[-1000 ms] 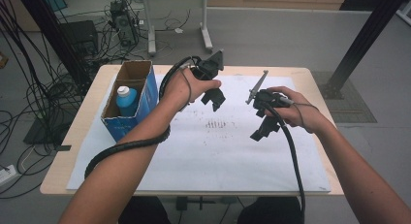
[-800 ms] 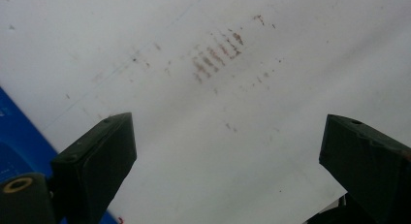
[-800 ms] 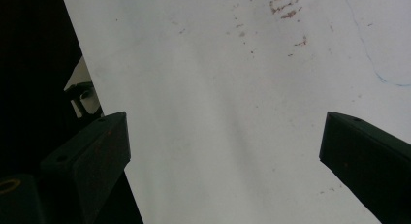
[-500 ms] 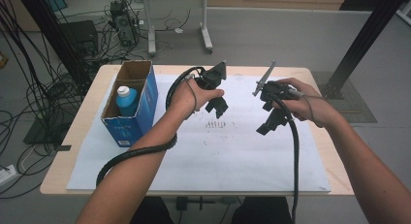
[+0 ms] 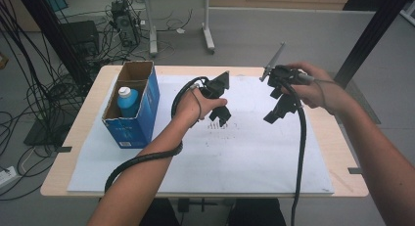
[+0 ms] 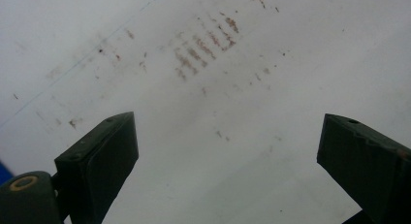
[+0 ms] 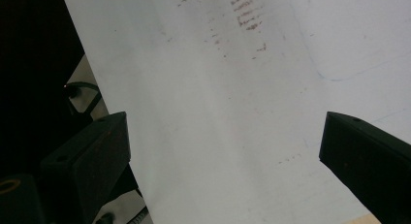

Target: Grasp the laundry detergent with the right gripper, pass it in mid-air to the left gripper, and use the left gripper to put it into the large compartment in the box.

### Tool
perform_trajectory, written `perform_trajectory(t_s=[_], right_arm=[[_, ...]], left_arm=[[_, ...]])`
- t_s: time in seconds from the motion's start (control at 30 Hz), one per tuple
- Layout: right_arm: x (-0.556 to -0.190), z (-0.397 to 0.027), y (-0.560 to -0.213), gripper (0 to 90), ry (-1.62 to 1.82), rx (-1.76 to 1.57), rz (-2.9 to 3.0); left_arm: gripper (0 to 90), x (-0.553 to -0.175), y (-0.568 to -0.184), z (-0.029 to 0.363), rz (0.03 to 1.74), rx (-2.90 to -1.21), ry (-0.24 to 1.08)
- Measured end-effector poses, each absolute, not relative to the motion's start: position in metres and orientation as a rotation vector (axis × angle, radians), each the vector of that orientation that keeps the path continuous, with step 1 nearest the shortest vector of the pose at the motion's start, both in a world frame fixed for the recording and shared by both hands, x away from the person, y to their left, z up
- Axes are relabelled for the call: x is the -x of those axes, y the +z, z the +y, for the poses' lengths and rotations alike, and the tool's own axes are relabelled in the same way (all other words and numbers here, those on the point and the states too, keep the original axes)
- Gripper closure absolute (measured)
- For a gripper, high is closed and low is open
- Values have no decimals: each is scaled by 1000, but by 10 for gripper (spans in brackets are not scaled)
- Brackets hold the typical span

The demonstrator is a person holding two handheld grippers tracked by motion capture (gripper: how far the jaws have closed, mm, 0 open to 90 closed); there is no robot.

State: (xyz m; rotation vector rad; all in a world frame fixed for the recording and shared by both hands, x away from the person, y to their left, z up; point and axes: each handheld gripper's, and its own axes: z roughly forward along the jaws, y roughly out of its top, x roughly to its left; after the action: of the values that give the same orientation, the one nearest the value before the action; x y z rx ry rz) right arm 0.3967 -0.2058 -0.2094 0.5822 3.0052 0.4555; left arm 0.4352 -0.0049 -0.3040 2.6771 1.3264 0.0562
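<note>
**Two grippers empty, nothing grasped yet**

High view: left gripper (image 5: 221, 117) low over white sheet (image 5: 244, 157), right gripper (image 5: 279, 111) raised; blue bottle (image 5: 128, 101) upright inside cardboard box (image 5: 142, 113), well left of both.
Left gripper view: jaws spread, bare stained paper between.
Right gripper view: jaws released, nothing held. Likely all work remains.

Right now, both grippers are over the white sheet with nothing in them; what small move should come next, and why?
Probably swing the left gripper toward the blue box. Its jaws stand open over bare white sheet, and the blue bottle upright in that box is the nearest thing to grasp.
</note>
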Motion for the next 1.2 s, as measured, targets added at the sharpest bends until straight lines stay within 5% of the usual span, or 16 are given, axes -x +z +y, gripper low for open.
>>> perform_trajectory(t_s=[1.2], right_arm=[[-396,-201,-180,41,477,-554,2990]], left_arm=[[89,-434,-333,-6,1327,-2696,35]])
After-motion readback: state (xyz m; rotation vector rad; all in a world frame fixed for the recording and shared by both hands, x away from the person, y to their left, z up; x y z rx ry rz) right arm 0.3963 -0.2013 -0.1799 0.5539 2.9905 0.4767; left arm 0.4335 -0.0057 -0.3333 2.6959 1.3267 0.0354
